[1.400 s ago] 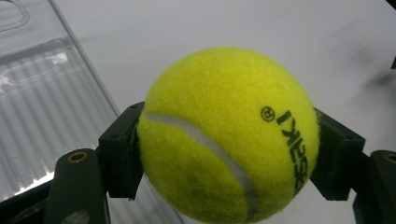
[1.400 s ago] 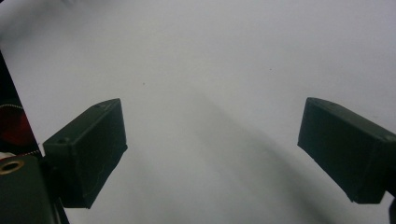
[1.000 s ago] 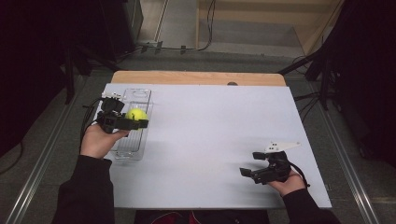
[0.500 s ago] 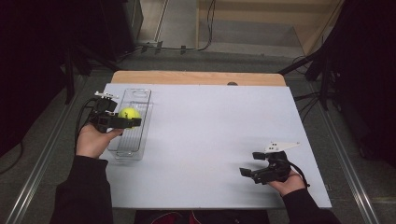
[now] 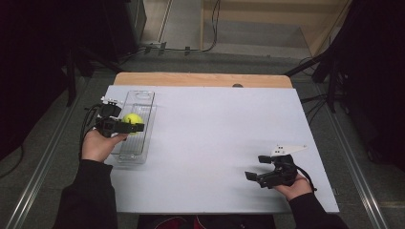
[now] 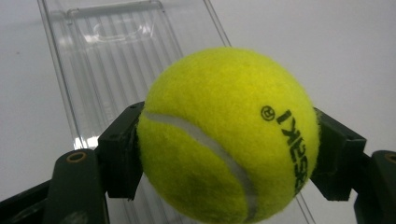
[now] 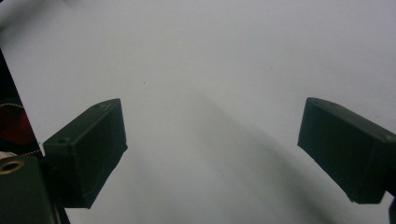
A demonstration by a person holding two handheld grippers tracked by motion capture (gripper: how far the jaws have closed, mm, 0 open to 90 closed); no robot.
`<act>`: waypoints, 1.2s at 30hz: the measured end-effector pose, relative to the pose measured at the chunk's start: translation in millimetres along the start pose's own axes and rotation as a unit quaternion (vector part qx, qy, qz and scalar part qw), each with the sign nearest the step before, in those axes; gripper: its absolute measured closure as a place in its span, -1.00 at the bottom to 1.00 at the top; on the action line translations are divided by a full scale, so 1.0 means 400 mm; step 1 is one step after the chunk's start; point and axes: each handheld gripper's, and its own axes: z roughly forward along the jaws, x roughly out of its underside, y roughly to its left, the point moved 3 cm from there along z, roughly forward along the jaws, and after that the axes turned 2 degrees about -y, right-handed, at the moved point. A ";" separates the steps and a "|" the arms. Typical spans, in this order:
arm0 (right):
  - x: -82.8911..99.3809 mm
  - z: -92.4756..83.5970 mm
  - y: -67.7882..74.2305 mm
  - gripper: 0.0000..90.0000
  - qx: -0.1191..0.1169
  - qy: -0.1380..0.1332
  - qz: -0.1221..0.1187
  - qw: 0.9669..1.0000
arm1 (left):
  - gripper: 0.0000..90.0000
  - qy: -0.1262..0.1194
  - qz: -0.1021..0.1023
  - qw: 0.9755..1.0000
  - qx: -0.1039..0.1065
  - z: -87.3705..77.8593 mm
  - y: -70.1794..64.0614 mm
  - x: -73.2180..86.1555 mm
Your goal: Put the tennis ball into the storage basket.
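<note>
The tennis ball (image 5: 131, 119) sits yellow-green at the left of the high view, clamped in the left claw (image 5: 128, 126), which a hand (image 5: 99, 144) holds over the clear plastic tray (image 5: 142, 98); from this height it is hard to say whether the ball touches the tray's floor or hangs just above it. The tray lies lengthwise near the left edge of the white worktop (image 5: 215, 129), running away from the person. Well apart, near the front right corner of the worktop, the right claw (image 5: 253, 175) rests in the other hand (image 5: 297, 185), a grey three-cornered plate (image 5: 289, 149) jutting from its top. In the left gripper view the tennis ball (image 6: 229, 135) looms large between the two black jaws, each pressing against one side of it, so the left claw (image 6: 229, 158) is closed firmly on the ball; a white seam curves across its felt and black lettering runs down its right side. Behind it the ribbed tray (image 6: 121, 56) stretches up toward the top of the frame, on the pale worktop (image 6: 327, 51). In the right gripper view the right claw (image 7: 212, 149) stands wide open with nothing between its jaws, above the bare worktop (image 7: 210, 60).
</note>
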 end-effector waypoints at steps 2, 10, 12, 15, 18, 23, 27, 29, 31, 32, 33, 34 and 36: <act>0.000 0.000 0.000 -0.86 0.000 0.000 0.000 1.000 | -0.43 0.004 -0.004 1.000 -0.004 0.006 0.004 0.003; 0.000 0.000 0.000 -0.86 0.000 -0.001 0.001 1.000 | -0.43 0.013 -0.003 1.000 -0.011 0.015 0.010 0.007; 0.000 0.000 0.000 -0.86 0.000 -0.001 0.000 1.000 | -0.44 0.015 -0.004 1.000 -0.010 0.018 0.011 0.009; 0.000 -0.001 0.000 -0.86 0.001 0.000 0.003 1.000 | -0.44 0.017 -0.003 1.000 -0.012 0.021 0.011 0.010; 0.000 -0.001 0.000 -0.86 0.000 0.000 0.002 1.000 | -0.52 0.017 -0.007 1.000 -0.016 0.019 0.014 0.009; 0.000 -0.002 0.000 -0.86 0.001 0.000 0.002 1.000 | -0.63 -0.008 -0.009 1.000 -0.015 -0.002 0.007 -0.001; 0.000 -0.002 0.000 -0.86 0.001 0.000 0.002 1.000 | -0.63 -0.013 -0.002 1.000 -0.003 -0.013 -0.006 -0.006; 0.000 -0.002 0.000 -0.86 0.001 0.000 0.001 1.000 | -0.62 -0.014 0.004 1.000 0.002 -0.019 -0.016 -0.009; 0.000 -0.002 0.000 -0.86 0.001 0.000 0.000 1.000 | -0.62 -0.018 0.008 1.000 0.007 -0.024 -0.027 -0.012; 0.000 -0.002 0.000 -0.86 0.001 -0.001 0.001 1.000 | -0.62 -0.018 0.013 1.000 0.010 -0.027 -0.033 -0.014; 0.000 -0.002 0.001 -0.86 0.001 -0.001 0.001 1.000 | -0.62 -0.020 0.014 1.000 0.015 -0.029 -0.039 -0.015; 0.000 -0.001 0.001 -0.86 0.001 -0.001 0.000 1.000 | -0.62 -0.021 0.018 0.999 0.020 -0.032 -0.048 -0.016; 0.000 -0.001 0.002 -0.86 0.001 0.000 0.000 1.000 | -0.62 -0.023 0.022 0.999 0.031 -0.033 -0.063 -0.017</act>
